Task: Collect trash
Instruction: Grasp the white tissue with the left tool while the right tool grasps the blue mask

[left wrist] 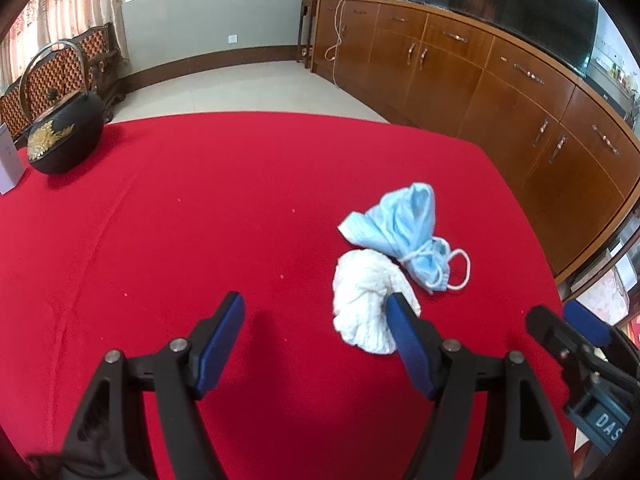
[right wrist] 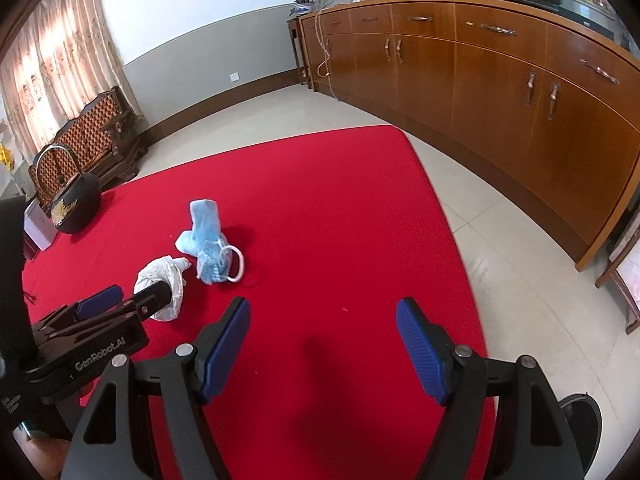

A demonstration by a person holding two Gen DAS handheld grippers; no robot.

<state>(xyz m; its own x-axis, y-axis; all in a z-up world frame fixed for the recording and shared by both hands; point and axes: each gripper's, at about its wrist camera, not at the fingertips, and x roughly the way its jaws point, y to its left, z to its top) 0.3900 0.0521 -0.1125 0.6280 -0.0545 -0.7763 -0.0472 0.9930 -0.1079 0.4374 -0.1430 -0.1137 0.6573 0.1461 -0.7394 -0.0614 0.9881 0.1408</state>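
We held two tools above the red table [left wrist: 200, 208]. The left tool [left wrist: 316, 320] stood with its two blue pads spread wide and nothing between them; its right finger overlapped the near edge of one crumpled white tissue [left wrist: 364, 300] in the left wrist view, though we could not tell whether it touched. The right tool [right wrist: 323, 324] was likewise spread wide and gripped nothing, hanging over bare red cloth near the table's right edge. Just beyond the tissue lay one bunched blue face mask [left wrist: 404, 232], its white ear loop curling out, touching or nearly touching the tissue. So we counted two pieces of trash, both on the table. At the far left corner sat one black teapot [left wrist: 64, 140] beside one white box [left wrist: 8, 160].
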